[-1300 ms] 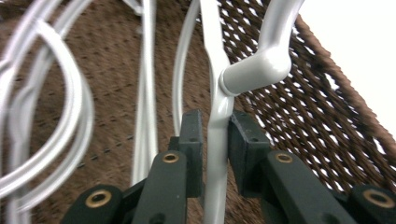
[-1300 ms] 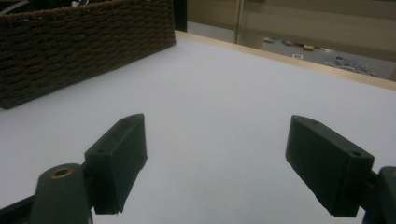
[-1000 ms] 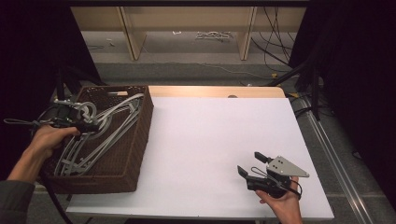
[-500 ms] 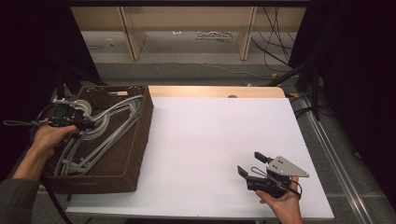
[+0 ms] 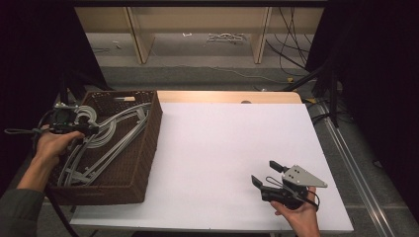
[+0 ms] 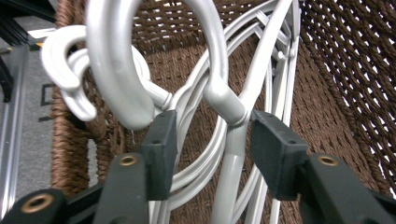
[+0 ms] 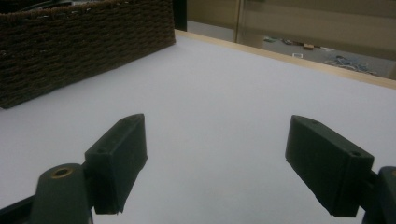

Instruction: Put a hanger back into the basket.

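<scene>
The left gripper (image 6: 210, 140) has its jaws set apart astride the neck of a grey hanger (image 6: 231, 154), not yet pinching it. The hook (image 6: 116, 60) curls up beyond the jaw tips; the hanger's body runs back into the wicker basket (image 5: 148, 143). The right gripper (image 5: 269, 175) rests wide open and empty, well apart on the white table (image 5: 222, 143), which offers open room.

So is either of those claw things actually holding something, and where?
The left gripper brackets a grey hanger at the neck below its hook, jaws not yet closed on it, in the basket. The right gripper is open, holding nothing.
</scene>
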A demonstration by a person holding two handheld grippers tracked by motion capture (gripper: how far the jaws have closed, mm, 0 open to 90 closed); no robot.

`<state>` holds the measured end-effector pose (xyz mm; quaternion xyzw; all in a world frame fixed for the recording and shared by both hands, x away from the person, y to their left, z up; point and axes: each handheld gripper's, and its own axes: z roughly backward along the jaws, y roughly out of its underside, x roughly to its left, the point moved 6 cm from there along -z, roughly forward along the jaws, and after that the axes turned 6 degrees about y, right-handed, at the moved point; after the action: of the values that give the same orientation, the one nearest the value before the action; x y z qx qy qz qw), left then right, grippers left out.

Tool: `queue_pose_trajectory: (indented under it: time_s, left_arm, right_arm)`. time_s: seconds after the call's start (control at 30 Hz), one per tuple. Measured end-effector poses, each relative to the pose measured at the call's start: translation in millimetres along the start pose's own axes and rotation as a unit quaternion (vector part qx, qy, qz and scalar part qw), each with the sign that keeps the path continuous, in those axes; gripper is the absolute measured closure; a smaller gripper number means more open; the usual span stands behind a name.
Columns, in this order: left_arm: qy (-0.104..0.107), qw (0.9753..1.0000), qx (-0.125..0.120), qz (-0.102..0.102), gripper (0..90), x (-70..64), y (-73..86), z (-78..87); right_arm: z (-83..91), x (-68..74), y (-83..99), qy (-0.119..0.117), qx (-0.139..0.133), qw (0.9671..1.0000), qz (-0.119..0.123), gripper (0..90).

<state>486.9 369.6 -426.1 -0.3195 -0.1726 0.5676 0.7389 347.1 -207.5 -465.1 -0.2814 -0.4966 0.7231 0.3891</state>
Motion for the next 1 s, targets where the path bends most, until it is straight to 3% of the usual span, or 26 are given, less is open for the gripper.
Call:
queue_pose_trajectory:
  time_s: [0.13,0.23,0.27,0.37,0.43,0.87,0.97,1.0]
  left_arm:
    - [-0.002,0.9999,-0.004,-0.011,47.2,-4.9,-0.1,4.0]
    - [-0.008,0.9993,0.010,-0.035,55.3,-5.7,2.1,1.9]
    - [-0.012,0.9988,0.016,-0.045,62.0,-5.5,2.8,1.2]
    - [0.003,0.9981,0.029,-0.055,73.9,-8.4,5.4,-6.2]
    - [-0.006,0.9973,0.038,-0.063,80.1,-8.2,5.9,-8.9]
    - [-0.030,0.9980,0.047,-0.030,78.5,9.3,8.9,-22.5]
    - [-0.021,0.9992,0.034,-0.005,74.4,13.9,8.9,-24.0]
    - [-0.022,0.9993,0.030,-0.006,73.6,13.8,8.5,-24.0]
  right_arm:
    - [0.1,0.7,0.2,-0.001,0.002,1.0000,0.001,21.6]
    - [0.2,0.7,0.3,-0.001,0.003,1.0000,0.001,21.6]
    - [0.1,0.9,0.2,-0.001,0.002,1.0000,0.000,21.6]
    - [0.2,0.5,0.3,0.000,0.003,1.0000,0.001,21.6]
    - [-0.3,0.6,0.1,-0.001,0.000,1.0000,0.000,21.6]
    - [-0.4,0.4,0.5,-0.002,0.002,1.0000,-0.001,21.6]
    - [-0.2,0.9,0.4,-0.003,0.002,1.0000,-0.001,21.6]
    - [-0.2,1.2,0.2,-0.003,0.001,1.0000,0.000,21.6]
